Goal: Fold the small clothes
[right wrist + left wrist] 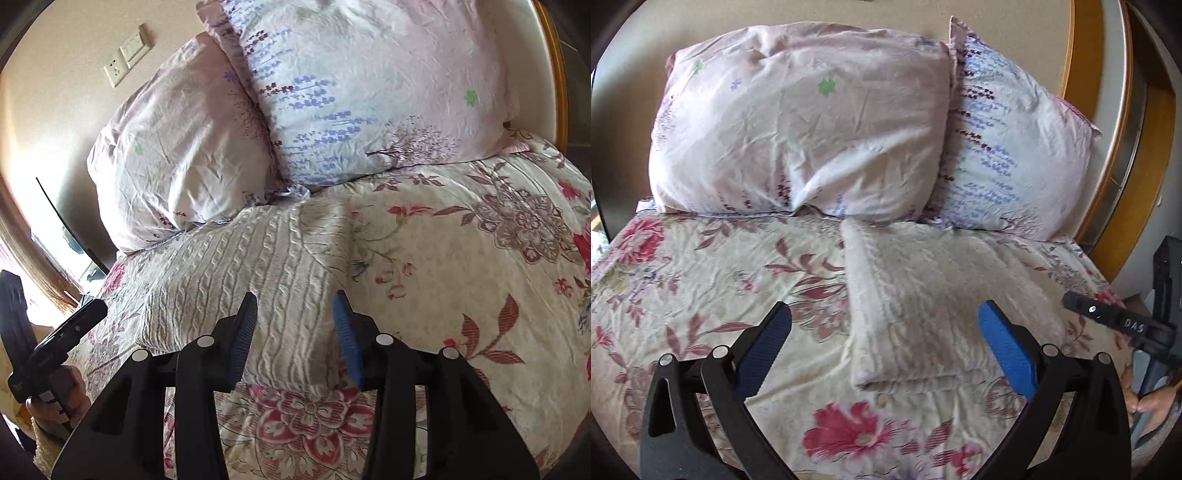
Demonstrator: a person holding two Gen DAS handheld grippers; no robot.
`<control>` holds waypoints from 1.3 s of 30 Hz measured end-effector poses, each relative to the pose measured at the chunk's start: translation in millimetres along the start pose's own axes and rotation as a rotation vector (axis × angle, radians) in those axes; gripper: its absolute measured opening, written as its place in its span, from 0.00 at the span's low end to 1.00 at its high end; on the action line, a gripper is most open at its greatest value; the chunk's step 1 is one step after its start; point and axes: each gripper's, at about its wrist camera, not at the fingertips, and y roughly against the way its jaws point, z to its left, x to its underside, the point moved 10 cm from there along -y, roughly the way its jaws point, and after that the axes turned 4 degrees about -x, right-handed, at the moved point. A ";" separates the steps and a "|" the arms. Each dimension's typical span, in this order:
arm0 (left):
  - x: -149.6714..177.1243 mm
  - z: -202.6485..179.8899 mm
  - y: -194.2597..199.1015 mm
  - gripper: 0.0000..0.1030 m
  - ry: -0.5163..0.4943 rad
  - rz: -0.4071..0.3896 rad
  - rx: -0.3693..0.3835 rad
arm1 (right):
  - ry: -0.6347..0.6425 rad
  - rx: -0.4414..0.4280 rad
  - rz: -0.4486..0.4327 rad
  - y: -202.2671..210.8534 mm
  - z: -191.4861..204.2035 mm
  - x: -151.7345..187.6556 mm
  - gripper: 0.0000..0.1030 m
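Here the folded sweater (pixel 923 302) lies flat on the flowered bedspread (pixel 701 280), just before two pillows (pixel 798 122). The left tool (pixel 884 332) hovers with fingers wide apart; the right tool (pixel 295 332), fingers apart, grips nothing. Its side reads "DAS" (pixel 1134 326).

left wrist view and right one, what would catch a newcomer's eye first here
The two big pillows stand propped at the head of the bed. Below them a folded cream cable-knit sweater lies flat on the red-flowered bedspread. Both blue-padded tongs, left and right, hang open above the sweater's near edge, holding nothing.
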 end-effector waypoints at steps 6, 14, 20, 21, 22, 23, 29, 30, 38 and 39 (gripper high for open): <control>6.6 -32.2 -47.9 0.97 -0.076 0.063 -0.027 | 0.084 0.041 0.044 -22.4 13.0 11.8 0.39; 44.3 -24.8 -83.9 0.97 -0.207 0.169 -0.167 | 0.159 0.177 0.116 -40.6 4.3 30.7 0.39; 54.1 -15.5 -97.6 0.98 -0.164 0.242 -0.160 | 0.247 0.270 0.122 -48.2 3.7 37.9 0.40; 55.2 -13.8 -99.8 0.98 -0.150 0.254 -0.153 | 0.254 0.278 0.123 -48.7 3.8 38.3 0.40; 56.1 -12.9 -101.2 0.98 -0.139 0.262 -0.147 | 0.260 0.286 0.123 -49.3 3.7 38.7 0.40; 57.0 -12.8 -102.0 0.98 -0.134 0.267 -0.145 | 0.268 0.295 0.122 -49.7 3.9 39.0 0.40; 55.8 -12.1 -98.6 0.98 -0.120 0.260 -0.119 | 0.291 0.307 0.108 -46.4 7.2 38.0 0.41; 56.1 -9.9 -93.9 0.98 -0.110 0.261 -0.109 | 0.261 0.284 0.095 -40.8 6.7 36.8 0.43; 63.9 36.8 -48.8 0.98 -0.032 0.219 -0.116 | 0.116 0.296 0.005 4.8 -19.9 35.5 0.95; 67.6 40.9 -45.1 0.98 -0.038 0.222 -0.125 | 0.098 0.296 0.022 4.5 -22.9 40.2 0.96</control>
